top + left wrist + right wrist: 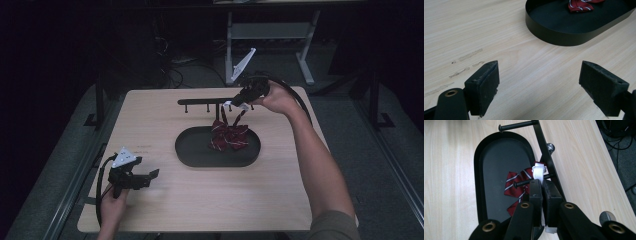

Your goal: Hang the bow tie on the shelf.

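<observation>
Grippers, two of them, are working over one pale wooden surface [200,200]. The right gripper [235,103] is hovering at the far side, above the far end of the tray, and its jaws are pinching the white strap [539,173] of a single bow tie [229,136]; in the right gripper view the two pads are sitting almost together with the white band squeezed between them. One bow tie, dark red with thin white stripes, is hanging by that strap, its lower folds resting inside the tray. One black oval tray [200,155] is lying near the middle of the surface. Just beyond it, one black hook rack [200,102] is standing along the far edge, and the high view is showing about four short pegs hanging from its bar; the strap is lying against one peg [529,182] in the right gripper view. The left gripper [150,175] is resting at the near left of the surface, well apart from the tray, with its two jaws spread wide and nothing between them, bare wood showing in the gap in the left gripper view.
</observation>
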Available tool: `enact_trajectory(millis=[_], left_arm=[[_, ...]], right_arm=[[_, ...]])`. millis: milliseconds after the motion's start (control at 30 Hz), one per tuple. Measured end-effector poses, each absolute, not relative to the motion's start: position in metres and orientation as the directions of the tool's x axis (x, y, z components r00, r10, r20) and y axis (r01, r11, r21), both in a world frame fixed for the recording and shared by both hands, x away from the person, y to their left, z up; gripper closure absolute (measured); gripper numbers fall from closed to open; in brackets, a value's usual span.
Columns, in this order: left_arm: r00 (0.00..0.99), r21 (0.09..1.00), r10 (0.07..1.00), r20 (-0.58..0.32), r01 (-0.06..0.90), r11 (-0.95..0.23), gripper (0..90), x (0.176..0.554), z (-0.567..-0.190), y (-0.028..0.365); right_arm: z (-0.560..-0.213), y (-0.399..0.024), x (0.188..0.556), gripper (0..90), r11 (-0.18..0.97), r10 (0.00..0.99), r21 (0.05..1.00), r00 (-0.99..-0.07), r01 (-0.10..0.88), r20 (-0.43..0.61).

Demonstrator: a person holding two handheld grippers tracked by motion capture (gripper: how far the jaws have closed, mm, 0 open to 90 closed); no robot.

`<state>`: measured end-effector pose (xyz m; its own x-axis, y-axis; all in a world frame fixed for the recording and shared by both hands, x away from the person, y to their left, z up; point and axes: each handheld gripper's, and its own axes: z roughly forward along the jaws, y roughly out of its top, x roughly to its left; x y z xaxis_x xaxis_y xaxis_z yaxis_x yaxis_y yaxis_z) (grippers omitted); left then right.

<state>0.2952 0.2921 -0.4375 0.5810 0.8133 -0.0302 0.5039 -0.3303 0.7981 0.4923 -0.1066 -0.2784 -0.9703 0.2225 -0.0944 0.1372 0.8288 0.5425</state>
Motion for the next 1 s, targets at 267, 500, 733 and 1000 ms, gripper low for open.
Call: enact_trajectory(millis=[267,500,733,1000], left_arm=[[0.582,0.798,0.813,-0.028,0.503,-0.332,16.3,0.295,-0.438,0.292],[0.583,0.795,0.812,-0.027,0.504,-0.336,16.3,0.294,-0.437,0.291],[0.585,0.795,0.811,-0.028,0.504,-0.336,16.3,0.294,-0.437,0.291],[0.586,0.796,0.81,-0.03,0.503,-0.335,16.3,0.294,-0.438,0.289]], right_arm=[[-0.279,-0.106,0.492,82.4,0.828,0.223,0.543,-0.97,0.136,-0.098],[-0.277,-0.108,0.49,80.8,0.827,0.225,0.546,-0.969,0.136,-0.1],[-0.276,-0.113,0.488,80.3,0.82,0.235,0.555,-0.966,0.139,-0.105],[-0.276,-0.122,0.485,79.5,0.807,0.246,0.573,-0.964,0.144,-0.104]])
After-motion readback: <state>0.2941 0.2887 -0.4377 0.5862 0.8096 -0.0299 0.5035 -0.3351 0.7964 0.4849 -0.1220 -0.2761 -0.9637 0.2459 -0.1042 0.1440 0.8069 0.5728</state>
